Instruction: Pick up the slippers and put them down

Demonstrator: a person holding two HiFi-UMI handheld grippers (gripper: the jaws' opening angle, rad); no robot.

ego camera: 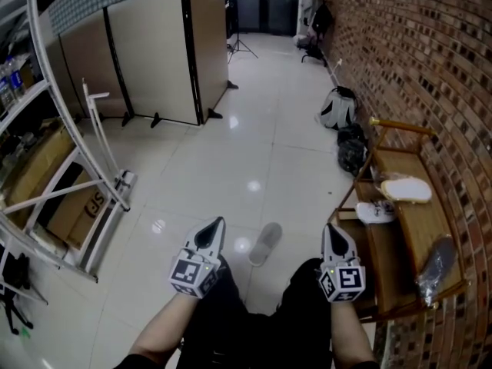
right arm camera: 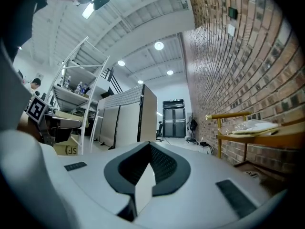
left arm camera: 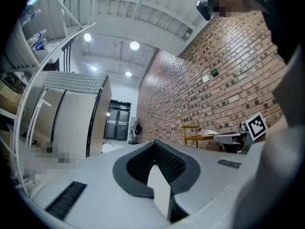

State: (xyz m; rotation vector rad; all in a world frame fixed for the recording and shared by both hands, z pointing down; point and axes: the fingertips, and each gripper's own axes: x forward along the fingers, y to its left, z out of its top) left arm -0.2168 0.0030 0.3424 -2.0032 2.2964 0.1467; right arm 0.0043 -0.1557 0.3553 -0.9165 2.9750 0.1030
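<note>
Grey slipper (ego camera: pixel 265 243) lay on glossy white tile floor (ego camera: pixel 231 167), seen between clenched, empty left gripper (ego camera: pixel 214 227) and right gripper (ego camera: pixel 332 231), other slippers (ego camera: pixel 406 188) on wooden rack (ego camera: pixel 400 160) along brick wall (ego camera: pixel 430 68).

L gripper (ego camera: pixel 213 233) & R gripper (ego camera: pixel 335 239) both closed, pointing level.

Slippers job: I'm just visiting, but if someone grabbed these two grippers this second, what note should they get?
Left gripper: shut, empty.
Right gripper: shut, empty.
Grey slipper lies on the floor, between them in the head view. Cream slipper, white slipper and dark slipper lie on the wooden rack at right.
Done: cannot tell.
To do: probably pick up the grey slipper and set it down.
</note>
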